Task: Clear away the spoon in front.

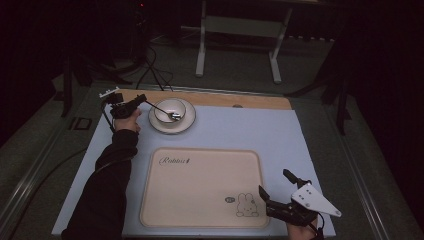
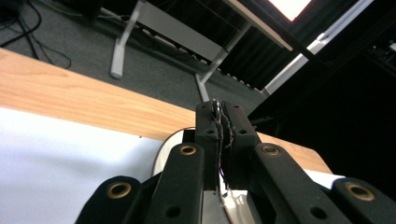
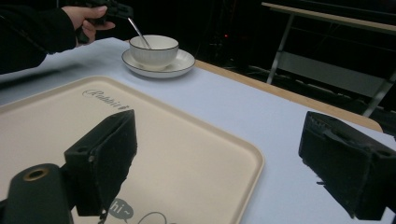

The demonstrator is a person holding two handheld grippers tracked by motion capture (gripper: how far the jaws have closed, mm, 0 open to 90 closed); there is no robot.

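Far left: bowl (image 1: 170,110) on saucer (image 1: 186,125), spoon (image 1: 161,109) slanting out leftward.
Middle: flat tray (image 1: 200,192), passable above.
Right of tray: bare surface (image 1: 280,140).

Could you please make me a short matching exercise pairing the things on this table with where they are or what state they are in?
Things:
1. spoon
2. bowl
3. tray
4. right tongs

Places or states:
A. open, at the tray's near right corner
B. standing on the saucer
C. flat on the blue mat, nothing on it
D. handle pinched in the left tongs

Pairs: 1-D, 2-B, 3-C, 4-A
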